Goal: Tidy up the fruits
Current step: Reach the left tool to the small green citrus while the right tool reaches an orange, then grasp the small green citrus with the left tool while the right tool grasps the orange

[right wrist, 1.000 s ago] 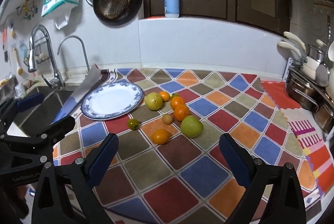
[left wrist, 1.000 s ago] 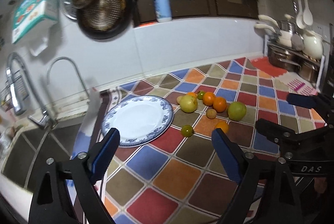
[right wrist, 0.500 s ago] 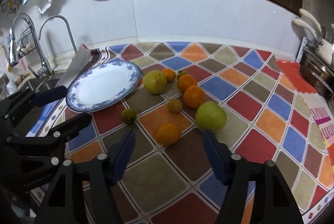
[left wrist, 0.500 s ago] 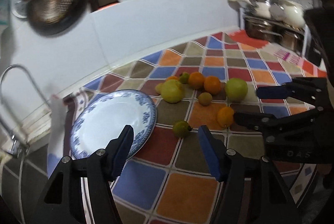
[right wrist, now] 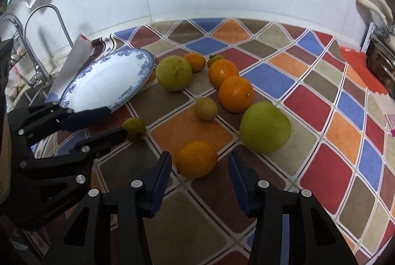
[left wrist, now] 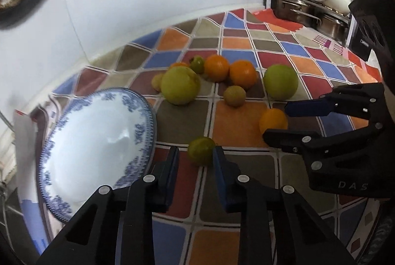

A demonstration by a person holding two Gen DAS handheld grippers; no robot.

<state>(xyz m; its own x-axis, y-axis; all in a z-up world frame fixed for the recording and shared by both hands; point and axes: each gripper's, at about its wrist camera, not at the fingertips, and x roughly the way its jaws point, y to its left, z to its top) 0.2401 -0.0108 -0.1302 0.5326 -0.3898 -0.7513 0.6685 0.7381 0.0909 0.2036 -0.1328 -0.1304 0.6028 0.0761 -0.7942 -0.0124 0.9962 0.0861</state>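
Observation:
Several fruits lie on a chequered mat beside a blue-rimmed white plate (left wrist: 148, 116) (right wrist: 145, 60). My left gripper (left wrist: 196, 150) (right wrist: 118, 122) has its jaws drawn in on a small green fruit (left wrist: 201, 151) (right wrist: 134, 129) at its fingertips, just right of the plate. My right gripper (right wrist: 200, 155) (left wrist: 276, 121) is closing with a small orange (right wrist: 196, 158) (left wrist: 272, 120) between its pads, and slim gaps still show on both sides. Both fruits rest on the mat.
Behind lie a yellow-green fruit (right wrist: 174, 73), two oranges (right wrist: 223, 73) (right wrist: 235, 94), a big green fruit (right wrist: 265, 126) and a small yellowish one (right wrist: 206, 109). A tap (right wrist: 44, 42) and sink are at the left. Pots on a rack (left wrist: 308, 8) stand at the right.
Both grippers dropped down and forward toward the fruit. Their jaws narrowed from wide open: the left came in around the small green fruit, the right around the small orange.

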